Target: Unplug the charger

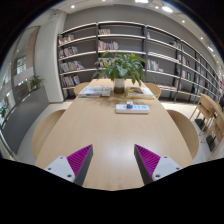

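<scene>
Right, the gripper (111,163) hangs over the near end of a long wooden table (100,135), its two fingers spread wide apart with nothing between them, pink pads (78,158) facing inward across bare tabletop. The charger? I can't pick it out from here. Far down the table, just ahead of a potted plant (124,68), lies a small flat bluish thing (131,108), well beyond the fingers; whether that is the charger or a book, I can't say. No cable or socket shows anywhere.

That's the main risk as I see it: heading for the wrong object, because the target isn't identified. And if the plug does sit by the plant, a wide-open claw reaching past could catch the leaves or knock the pot over.

Surfaces now. The tabletop is pale, smooth, matt wood with rounded corners, likely slippery for anything light sliding on it. Chairs (186,128) with curved wooden backs stand tucked along both sides. The plant is bushy, soft, broad-leaved. Behind it run tall dark shelves (120,45) packed with books, hard straight lines everywhere.
</scene>
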{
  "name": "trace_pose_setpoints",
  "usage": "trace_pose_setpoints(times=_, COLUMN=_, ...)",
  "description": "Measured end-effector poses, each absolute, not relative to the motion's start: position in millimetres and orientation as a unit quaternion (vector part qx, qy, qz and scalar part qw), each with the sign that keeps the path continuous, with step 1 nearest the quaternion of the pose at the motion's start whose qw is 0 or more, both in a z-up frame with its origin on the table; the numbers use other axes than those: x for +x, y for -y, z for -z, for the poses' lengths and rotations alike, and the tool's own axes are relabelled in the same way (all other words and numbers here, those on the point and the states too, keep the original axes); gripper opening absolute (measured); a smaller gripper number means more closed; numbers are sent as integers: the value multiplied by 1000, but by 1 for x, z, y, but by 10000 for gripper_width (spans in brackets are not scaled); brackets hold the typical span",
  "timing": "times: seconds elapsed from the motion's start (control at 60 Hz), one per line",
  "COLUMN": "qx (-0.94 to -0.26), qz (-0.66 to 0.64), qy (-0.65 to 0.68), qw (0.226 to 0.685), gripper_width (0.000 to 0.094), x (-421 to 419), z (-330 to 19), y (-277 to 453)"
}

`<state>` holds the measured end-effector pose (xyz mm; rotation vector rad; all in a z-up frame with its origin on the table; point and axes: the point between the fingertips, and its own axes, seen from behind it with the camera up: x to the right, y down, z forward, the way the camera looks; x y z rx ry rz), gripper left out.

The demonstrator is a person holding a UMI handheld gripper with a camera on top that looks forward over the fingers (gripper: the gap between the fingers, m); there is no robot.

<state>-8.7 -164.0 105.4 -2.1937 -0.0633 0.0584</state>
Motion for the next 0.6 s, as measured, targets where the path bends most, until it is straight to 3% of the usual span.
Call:
trace_pose_setpoints(times=0.267, qx=-901, qz=3, qy=16, qw=434, gripper_width=818, x=61, z=-50, y=15)
trace_pose_setpoints(times=0.5, qx=-892, qz=-4, qy=25, qw=450, gripper_width=813, x=70, z=-40, y=-120)
trace_pose_setpoints(times=0.55, qx=-891, qz=-8, qy=26, qw=452, gripper_width=780, x=68, z=-37, y=-140)
trace_pose_setpoints(times=0.6, qx=-890, qz=-6, qy=28, qw=456, gripper_width=684, x=67, z=-35, y=-154)
